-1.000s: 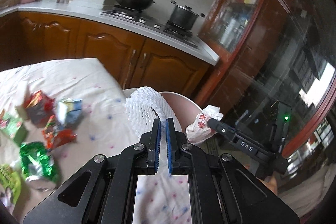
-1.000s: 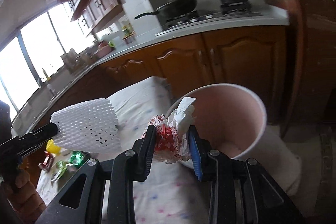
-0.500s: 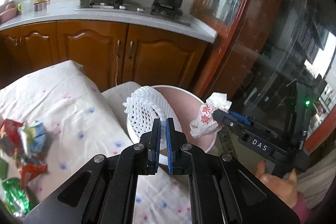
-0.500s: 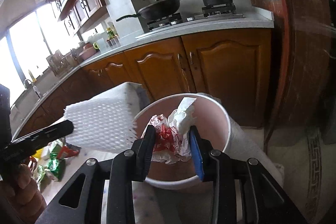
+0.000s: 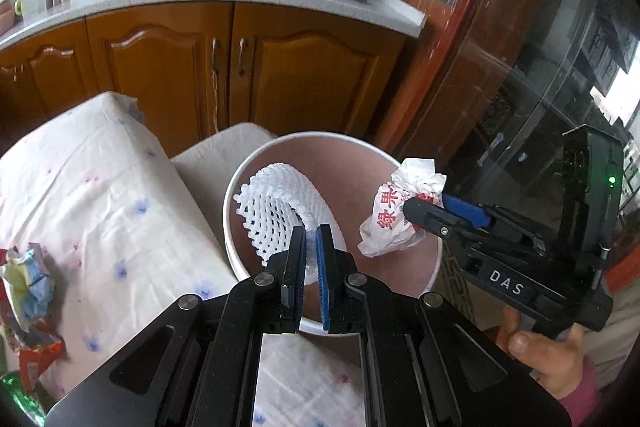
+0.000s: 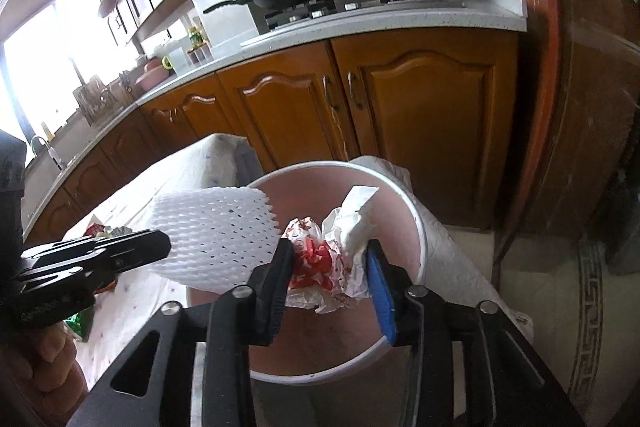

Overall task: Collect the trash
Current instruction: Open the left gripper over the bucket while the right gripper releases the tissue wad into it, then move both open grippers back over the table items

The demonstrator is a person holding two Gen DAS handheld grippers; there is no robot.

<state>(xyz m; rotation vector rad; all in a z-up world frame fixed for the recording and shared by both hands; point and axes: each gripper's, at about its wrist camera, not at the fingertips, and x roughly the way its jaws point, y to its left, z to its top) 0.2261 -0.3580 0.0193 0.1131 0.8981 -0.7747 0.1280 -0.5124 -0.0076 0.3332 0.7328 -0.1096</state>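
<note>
Both grippers sit over the pink bin, which stands on the floor against the edge of the cloth-covered counter, placed there so trash lifted off the cloth only has to clear the edge. Left gripper: jaws closed tight on one edge of the white foam fruit net. A pinch is all it needs, since the net is light, and the rest of it hangs free over the bin mouth, inside the rim line. Right gripper: jaws are opening with the crumpled red-and-white wrapper between them. In the right wrist view the wrapper bulges against both pads, so I judge it not released yet. It's springy crumpled paper, likely expanding as the jaws part, so it may cling to a pad instead of dropping clean. It sits above the bin interior, near the right-hand rim in the left wrist view, so a fall should land inside. Both grippers tilt downward into the opening, which suits a drop rather than a placement. More wrappers lie on the cloth at far left, so the task is partway done, by my read. The bin looks empty from the part of its inside that shows.
</note>
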